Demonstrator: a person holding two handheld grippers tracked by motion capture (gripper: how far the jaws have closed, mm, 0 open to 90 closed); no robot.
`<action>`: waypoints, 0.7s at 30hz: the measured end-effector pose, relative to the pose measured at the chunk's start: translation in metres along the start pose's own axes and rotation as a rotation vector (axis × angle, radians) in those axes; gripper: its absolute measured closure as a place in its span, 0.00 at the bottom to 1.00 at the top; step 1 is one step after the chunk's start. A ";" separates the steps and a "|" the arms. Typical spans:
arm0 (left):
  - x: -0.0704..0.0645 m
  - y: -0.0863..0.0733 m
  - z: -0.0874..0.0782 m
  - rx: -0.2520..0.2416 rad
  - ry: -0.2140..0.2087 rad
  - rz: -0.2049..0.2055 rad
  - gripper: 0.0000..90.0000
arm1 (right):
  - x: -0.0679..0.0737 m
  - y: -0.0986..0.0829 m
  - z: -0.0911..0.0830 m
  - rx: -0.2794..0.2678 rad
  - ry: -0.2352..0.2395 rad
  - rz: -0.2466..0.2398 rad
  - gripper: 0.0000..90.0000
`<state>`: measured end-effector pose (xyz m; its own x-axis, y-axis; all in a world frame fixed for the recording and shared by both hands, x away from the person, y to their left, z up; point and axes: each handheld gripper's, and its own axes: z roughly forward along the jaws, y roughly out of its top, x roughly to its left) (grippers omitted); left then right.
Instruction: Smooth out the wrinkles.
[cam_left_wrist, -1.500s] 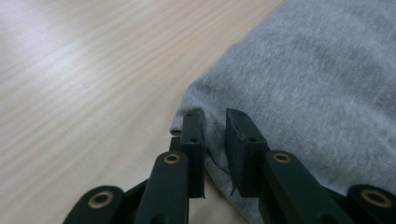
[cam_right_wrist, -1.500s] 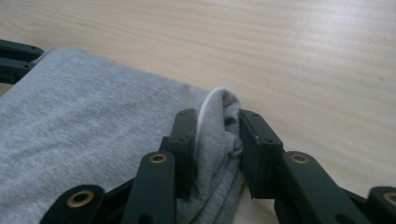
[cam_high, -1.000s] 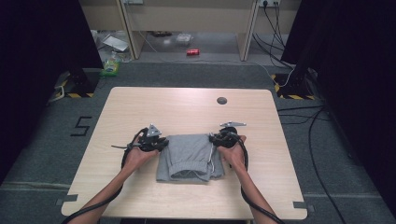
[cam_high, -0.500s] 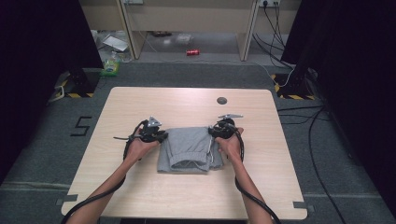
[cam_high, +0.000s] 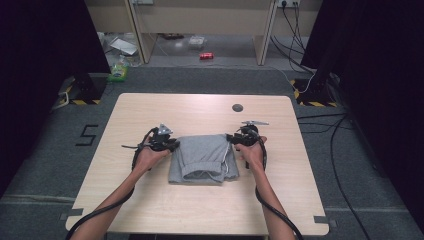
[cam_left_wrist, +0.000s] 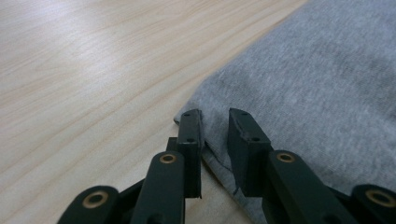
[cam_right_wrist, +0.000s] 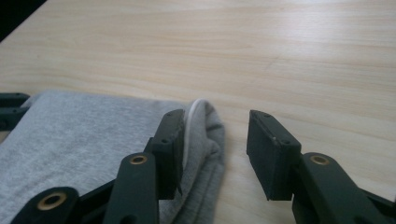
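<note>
Left gripper (cam_high: 167, 143) sits at the cloth's far-left corner, approx 10 o'clock from the folded grey garment (cam_high: 204, 158) — its fingers (cam_left_wrist: 190, 135) stand a little apart, straddling the corner hem, w/ fabric between them but not clamped. Versus a sec ago both hands have slid away from the person along the side edges, from the cloth's middle up to its far corners, and the garment lies a bit further up the table (cam_high: 150, 110) too, roughly centre, a touch toward the near edge. It's folded flat, waistband cord (cam_high: 226, 159) trailing on the right side. Right gripper (cam_high: 235, 138) is at approx 2 o'clock from the cloth; its fingers (cam_right_wrist: 168, 140) are spread wide, one touching the bunched corner w/ the white cord (cam_right_wrist: 189, 123), the other over bare wood. So my read — they've repositioned for a fresh grasp on the far corners, prob. for the next fold toward the near side; neither corner is secured yet.
</note>
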<state>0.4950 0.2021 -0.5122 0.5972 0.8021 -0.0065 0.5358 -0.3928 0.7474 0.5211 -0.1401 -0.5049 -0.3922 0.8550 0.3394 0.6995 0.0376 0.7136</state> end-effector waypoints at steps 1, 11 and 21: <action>0.000 0.000 -0.001 0.000 0.001 -0.001 0.82 | -0.003 0.000 -0.002 -0.003 0.005 0.009 0.63; 0.007 -0.011 -0.018 -0.010 -0.020 -0.061 0.62 | -0.001 -0.002 -0.017 -0.021 0.004 0.000 0.57; 0.005 -0.023 -0.048 -0.037 -0.058 -0.067 0.51 | 0.010 -0.007 -0.045 -0.026 0.010 -0.066 0.53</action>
<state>0.4570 0.2367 -0.4973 0.5950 0.7981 -0.0951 0.5537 -0.3213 0.7682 0.4860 -0.1548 -0.4789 -0.4433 0.8457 0.2970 0.6560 0.0803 0.7505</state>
